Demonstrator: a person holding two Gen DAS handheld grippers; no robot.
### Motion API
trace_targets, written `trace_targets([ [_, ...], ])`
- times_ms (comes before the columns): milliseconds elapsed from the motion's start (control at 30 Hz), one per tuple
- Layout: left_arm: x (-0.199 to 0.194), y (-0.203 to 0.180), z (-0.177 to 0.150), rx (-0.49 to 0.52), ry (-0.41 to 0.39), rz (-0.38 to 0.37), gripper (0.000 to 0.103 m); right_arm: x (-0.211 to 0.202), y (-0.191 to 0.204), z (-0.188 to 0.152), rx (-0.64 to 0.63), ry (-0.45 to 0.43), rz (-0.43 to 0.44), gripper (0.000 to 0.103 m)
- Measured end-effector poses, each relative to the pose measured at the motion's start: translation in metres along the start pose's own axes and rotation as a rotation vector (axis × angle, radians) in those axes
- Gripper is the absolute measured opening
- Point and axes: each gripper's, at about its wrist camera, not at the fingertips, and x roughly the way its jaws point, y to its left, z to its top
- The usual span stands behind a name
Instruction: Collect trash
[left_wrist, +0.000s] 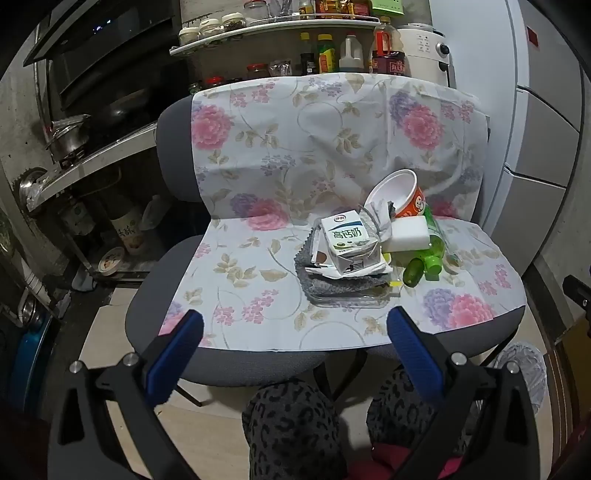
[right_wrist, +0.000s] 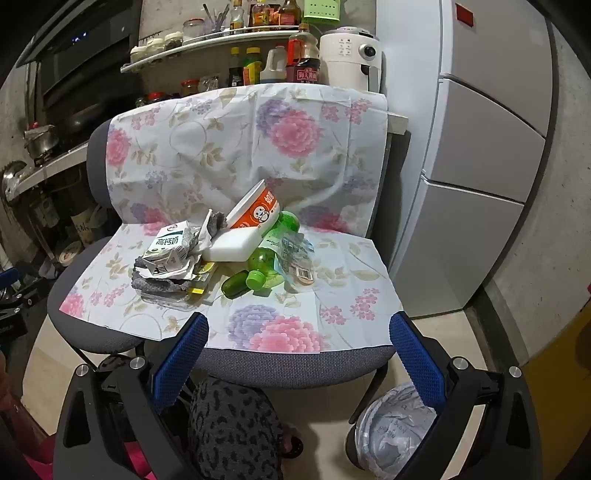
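A pile of trash lies on a chair covered with a floral cloth (left_wrist: 258, 280). It holds a crushed milk carton (left_wrist: 349, 243) (right_wrist: 168, 249), an orange paper bowl (left_wrist: 400, 195) (right_wrist: 255, 212), a white foam block (left_wrist: 408, 230) (right_wrist: 232, 245), a green plastic bottle (left_wrist: 432, 247) (right_wrist: 269, 262), a small dark green bottle (right_wrist: 236, 284) and a grey rag on a clear tray (left_wrist: 340, 288). My left gripper (left_wrist: 295, 328) is open and empty, in front of the chair's near edge. My right gripper (right_wrist: 299, 332) is open and empty, over the seat's front edge.
A bin lined with a plastic bag (right_wrist: 395, 428) stands on the floor under the chair's right front. The person's knees in patterned trousers (left_wrist: 295, 424) are below. A fridge (right_wrist: 480, 147) is at the right; a stove and shelves of bottles (left_wrist: 332, 55) are behind.
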Motion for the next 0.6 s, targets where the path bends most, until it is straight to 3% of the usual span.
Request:
trace_targets([
  [600, 0.001, 0.012, 0.005, -0.032, 0.011, -0.005, 0.097, 0.003, 0.002, 0.0, -0.004, 0.009, -0.002, 0.097],
])
